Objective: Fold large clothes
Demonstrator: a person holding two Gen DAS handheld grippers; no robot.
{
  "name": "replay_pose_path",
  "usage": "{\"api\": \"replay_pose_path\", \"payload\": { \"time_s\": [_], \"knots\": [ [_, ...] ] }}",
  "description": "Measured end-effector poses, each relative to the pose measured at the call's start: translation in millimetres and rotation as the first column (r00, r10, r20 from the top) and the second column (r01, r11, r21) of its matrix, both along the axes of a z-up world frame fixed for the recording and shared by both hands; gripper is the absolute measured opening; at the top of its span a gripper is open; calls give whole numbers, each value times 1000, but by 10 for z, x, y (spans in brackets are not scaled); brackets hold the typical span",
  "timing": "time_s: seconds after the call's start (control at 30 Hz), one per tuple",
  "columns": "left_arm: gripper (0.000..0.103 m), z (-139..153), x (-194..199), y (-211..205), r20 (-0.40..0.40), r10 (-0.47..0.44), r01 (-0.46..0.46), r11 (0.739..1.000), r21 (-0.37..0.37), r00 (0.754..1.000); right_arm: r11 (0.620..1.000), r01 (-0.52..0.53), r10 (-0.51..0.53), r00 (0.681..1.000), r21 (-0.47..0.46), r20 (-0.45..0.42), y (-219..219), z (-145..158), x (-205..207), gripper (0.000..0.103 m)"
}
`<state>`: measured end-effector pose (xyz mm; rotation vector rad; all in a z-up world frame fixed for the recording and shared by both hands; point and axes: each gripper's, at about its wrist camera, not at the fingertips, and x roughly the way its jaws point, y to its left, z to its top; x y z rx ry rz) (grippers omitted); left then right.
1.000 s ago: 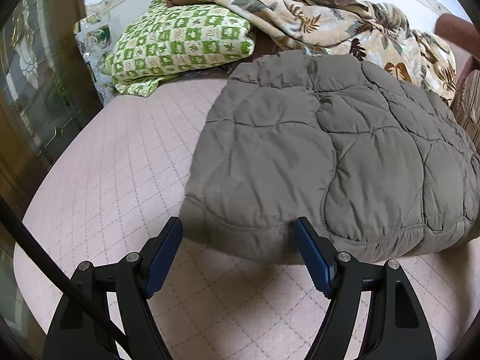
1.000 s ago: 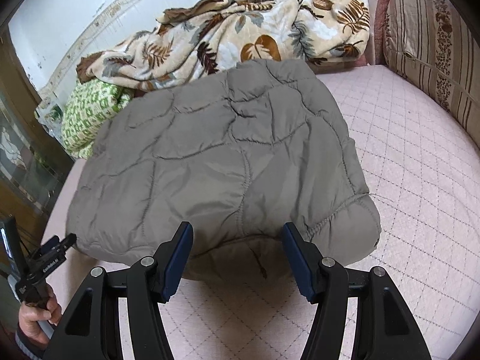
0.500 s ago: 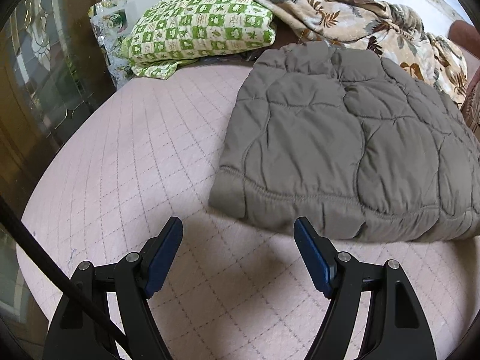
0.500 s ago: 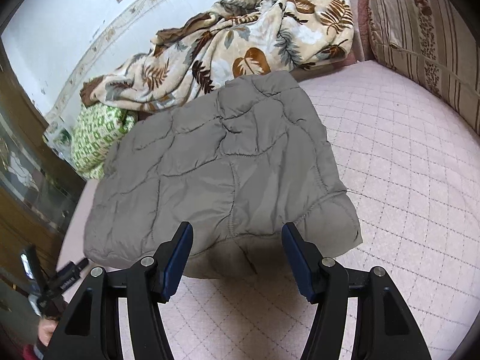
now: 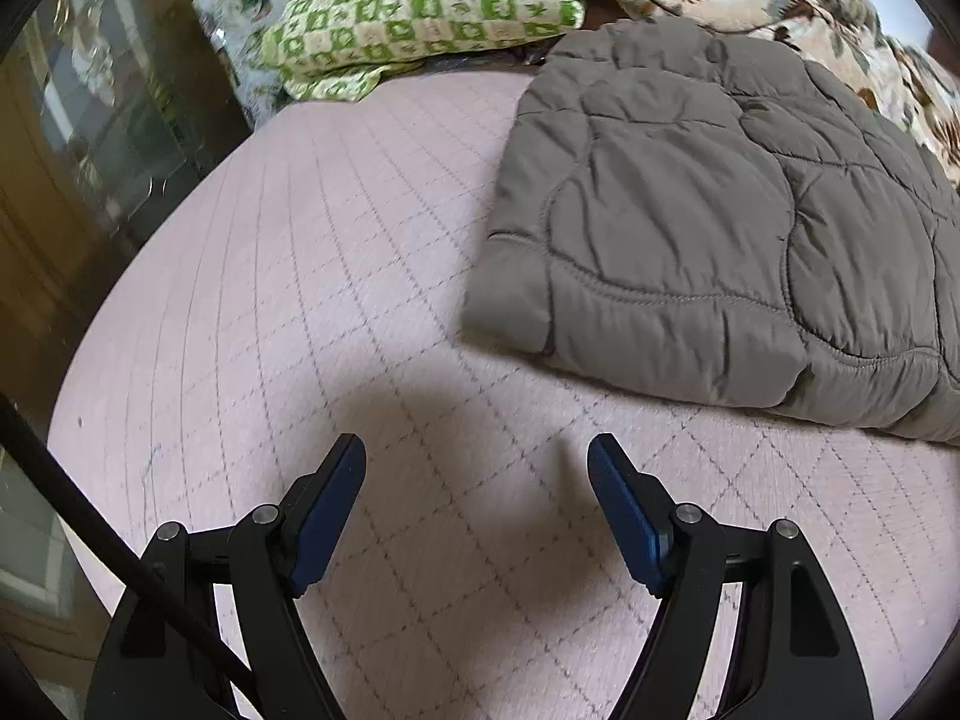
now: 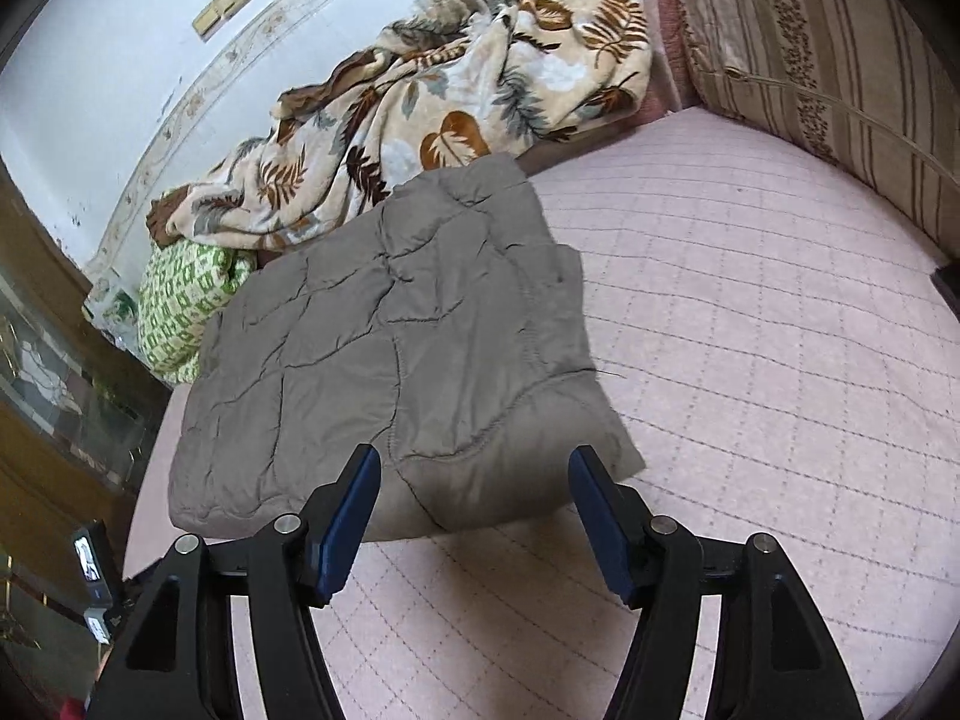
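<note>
A folded grey-brown quilted jacket [image 5: 720, 210] lies flat on the pink quilted bed cover [image 5: 300, 300]. My left gripper [image 5: 477, 450] hovers open over bare cover, short of the jacket's near left corner, with nothing between its blue pads. In the right wrist view the same jacket [image 6: 390, 360] stretches away from me. My right gripper [image 6: 474, 462] is at the jacket's near edge with its jaws opening. The folded edge shows between the fingers, but the pads do not press on it.
A leaf-patterned blanket [image 6: 450, 90] is heaped at the back against the wall. A green checked pillow [image 5: 420, 6] lies at the back left. A striped bolster [image 6: 840, 60] lines the right side. A glass-fronted wooden cabinet [image 5: 90, 150] stands along the bed's left edge.
Both grippers have drawn back from the jacket. Its near edge, earlier between the left fingers, now lies ahead on the bed. The right jaws stand a little wider.
</note>
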<state>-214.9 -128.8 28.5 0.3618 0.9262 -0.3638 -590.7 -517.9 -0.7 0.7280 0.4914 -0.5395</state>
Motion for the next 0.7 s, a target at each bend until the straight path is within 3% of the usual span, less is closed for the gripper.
{"api": "replay_pose_path", "payload": {
  "time_s": [0.33, 0.7],
  "knots": [
    [76, 110, -172, 89, -29, -17, 15, 999, -51, 999, 995, 43, -48, 997, 91, 57, -106, -74, -302, 73],
    [76, 157, -3, 183, -103, 17, -31, 989, -143, 995, 986, 43, -53, 997, 164, 54, -168, -230, -348, 75]
  ]
}}
